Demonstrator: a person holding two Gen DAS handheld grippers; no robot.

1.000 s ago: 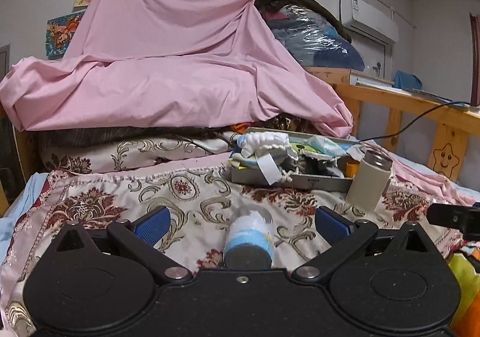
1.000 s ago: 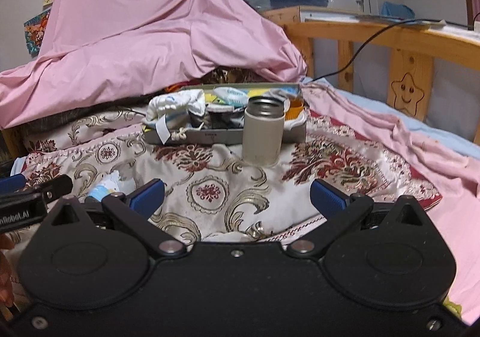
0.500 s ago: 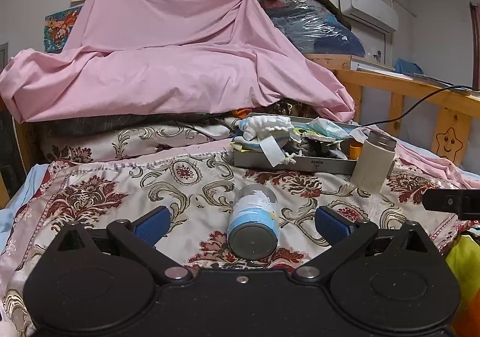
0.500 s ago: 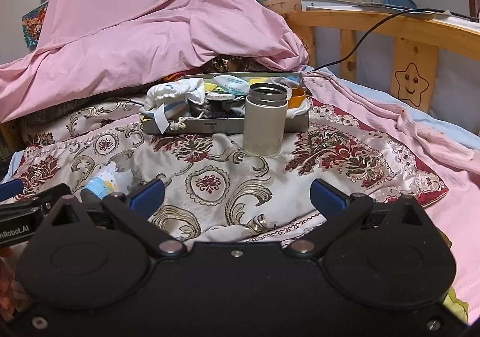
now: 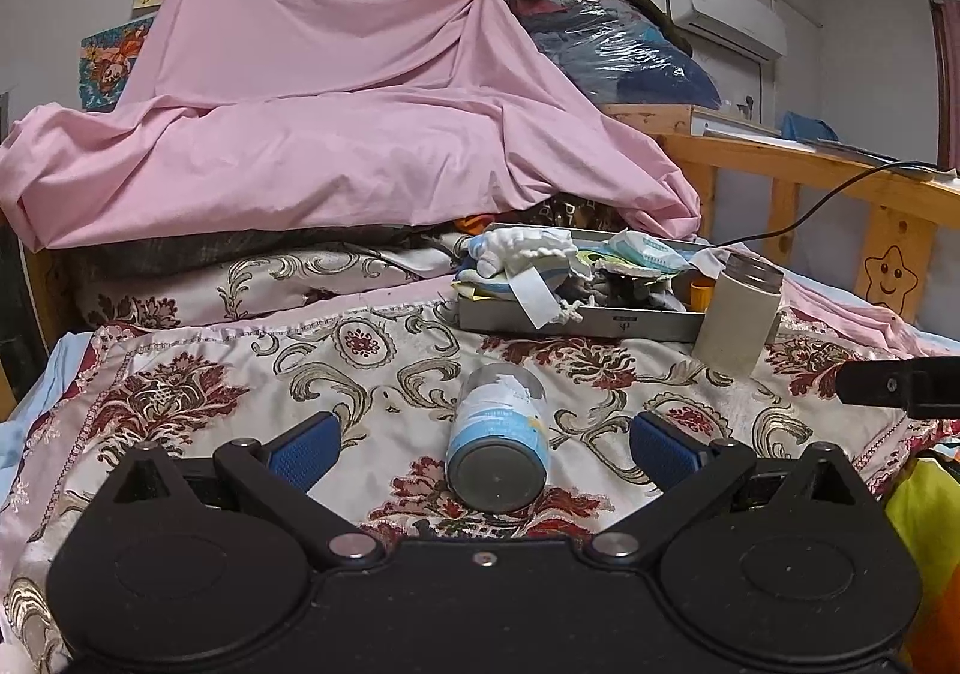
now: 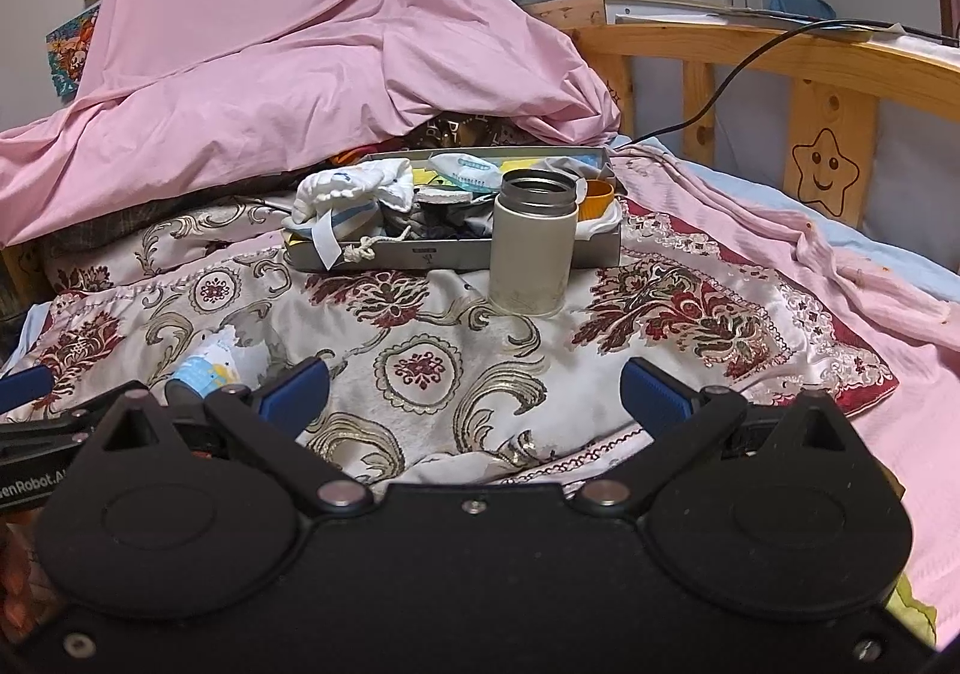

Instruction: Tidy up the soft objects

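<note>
A grey metal tray [image 5: 576, 321] [image 6: 456, 257] sits on the patterned bedspread, heaped with soft items: a white cloth bundle [image 5: 522, 248] [image 6: 354, 188], a tissue pack [image 5: 642, 248] and dark fabric. A beige open flask [image 5: 739, 314] [image 6: 531, 248] stands just in front of the tray. A small blue-and-white bottle [image 5: 497, 455] [image 6: 201, 371] lies on its side between the fingers of my left gripper [image 5: 483, 446], which is open and not touching it. My right gripper [image 6: 474, 389] is open over bare bedspread, with nothing between its fingers.
A large pink sheet [image 5: 336, 122] is draped over a pile behind the tray. A wooden bed rail [image 6: 780, 68] with a star face and a black cable runs along the right. Pink fabric [image 6: 840, 278] lies at the right of the bedspread.
Both grippers have drawn back and risen slightly; the lying bottle now shows fully between the left fingers. Nothing was grasped or let go.
</note>
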